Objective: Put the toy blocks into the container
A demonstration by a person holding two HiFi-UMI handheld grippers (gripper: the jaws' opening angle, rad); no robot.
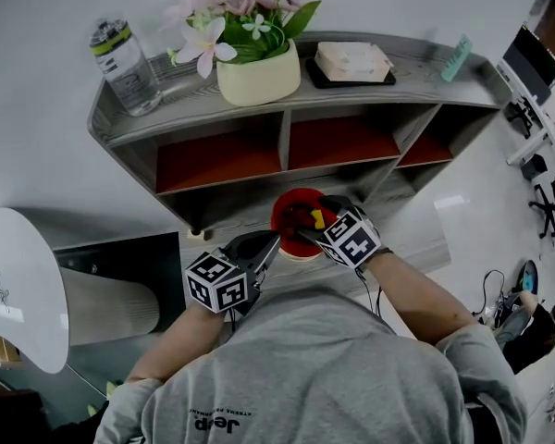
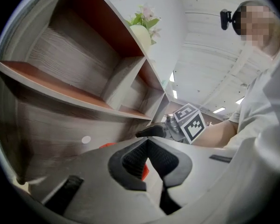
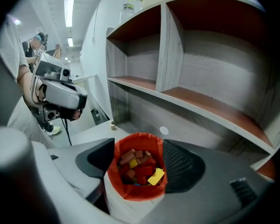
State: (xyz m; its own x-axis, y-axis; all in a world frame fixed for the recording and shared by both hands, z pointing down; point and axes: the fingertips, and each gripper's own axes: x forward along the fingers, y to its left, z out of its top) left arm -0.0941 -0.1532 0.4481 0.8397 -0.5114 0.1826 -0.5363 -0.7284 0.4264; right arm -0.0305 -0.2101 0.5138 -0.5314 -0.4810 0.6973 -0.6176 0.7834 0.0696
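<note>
Your right hand-held gripper [image 3: 139,149] has its jaws wide apart and grips nothing. In the right gripper view, one jaw sits on each side of the red-rimmed container [image 3: 135,193]. The pads frame the rim and do not look pressed on it.

The container stands upright on the counter [image 3: 86,135], mouth up, just in front of the lowest board of the shelf unit [image 1: 287,202]. It lies straight ahead of and below the right jaws, so a block let go from there should drop inside. The blocks [image 3: 140,169] are heaped close to the rim, red and brown, and a yellow block [image 3: 156,176] lies on top at the right edge.

Your left hand-held gripper [image 2: 148,141] has its tips together, and you can make out no block between them. The red showing in the gap behind the tips looks like the container itself. From the head view, this gripper sits at the container's left rim, so both hands are close, but the right one is the one over the mouth.

No loose block shows on the counter in any view. The next move depends on finding one, or the task is nearly done.
</note>
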